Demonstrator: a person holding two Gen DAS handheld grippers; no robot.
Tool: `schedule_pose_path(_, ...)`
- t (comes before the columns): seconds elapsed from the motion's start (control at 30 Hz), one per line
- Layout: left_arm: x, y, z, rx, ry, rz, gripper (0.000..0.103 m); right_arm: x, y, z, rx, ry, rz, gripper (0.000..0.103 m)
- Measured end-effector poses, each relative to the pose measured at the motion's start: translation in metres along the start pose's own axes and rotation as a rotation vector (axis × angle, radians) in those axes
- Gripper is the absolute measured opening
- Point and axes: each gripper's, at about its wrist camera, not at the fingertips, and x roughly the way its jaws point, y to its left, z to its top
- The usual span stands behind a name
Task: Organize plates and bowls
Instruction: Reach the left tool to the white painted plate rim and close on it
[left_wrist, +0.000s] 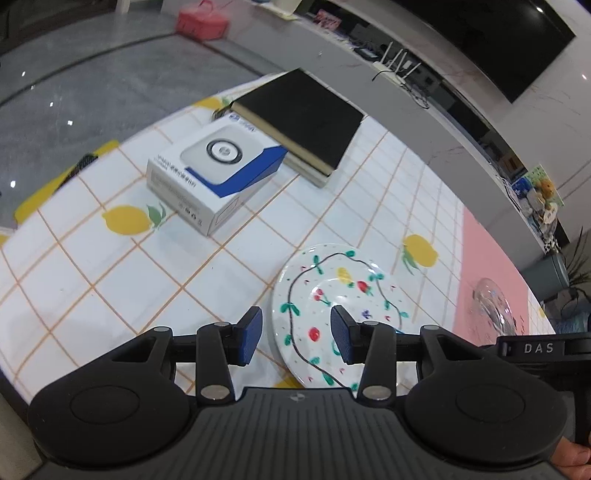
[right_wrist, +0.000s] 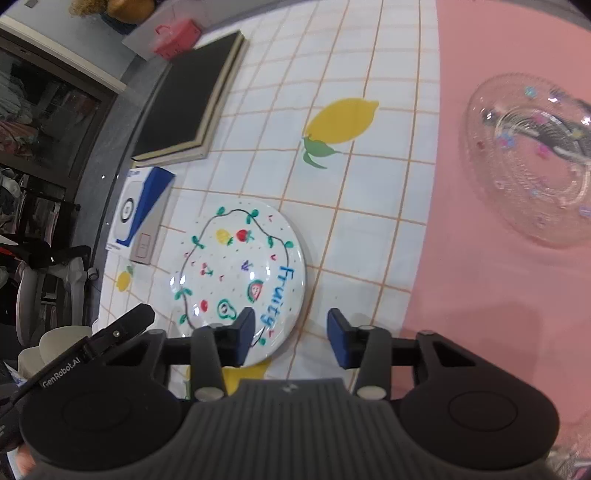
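Observation:
A white plate (left_wrist: 351, 288) painted with fruit and a vine ring lies flat on the lemon-print tablecloth (left_wrist: 110, 280). My left gripper (left_wrist: 295, 332) is open over the plate's left rim, one finger outside the rim and one above the plate's face. In the right wrist view the same plate (right_wrist: 236, 266) shows the word "fruity". My right gripper (right_wrist: 291, 332) is open astride its near right rim, its pads (right_wrist: 243, 338) not pressing. A clear glass dish (right_wrist: 535, 158) rests on the pink cloth to the right, also seen as the glass dish (left_wrist: 493, 306).
A white and blue box (left_wrist: 214, 173) and a stack of black books (left_wrist: 303, 114) lie on the table beyond the plate. The table edge runs behind them, with grey floor and a pink basket (left_wrist: 201, 20) beyond. The right gripper's body (left_wrist: 532, 347) sits close beside the left.

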Motion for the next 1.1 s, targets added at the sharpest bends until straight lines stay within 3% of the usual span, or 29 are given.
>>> schedule_pose_path(0.27,0.023,0.014,0.008,-0.044,0.050,-0.036,0.050,0.020,-0.011,0.014,0.035,0.055,0.016,0.034)
schedule_pose_path(0.5,0.034,0.017,0.007,-0.037,0.074,-0.039,0.030,0.029,-0.011,0.020,0.047,0.065,0.052,0.020)
schedule_pose_path(0.7,0.038,0.018,0.009,-0.042,0.069,-0.048,0.013,0.032,-0.010,0.020,0.059,0.062,0.076,0.019)
schedule_pose_path(0.8,0.038,0.016,0.008,-0.036,0.065,-0.037,0.013,0.031,-0.009,0.018,0.049,0.050,0.053,0.009)
schedule_pose_path(1.1,0.027,0.011,0.004,-0.030,0.037,-0.034,0.012,0.021,-0.009,0.017,0.046,0.035,0.077,0.009)
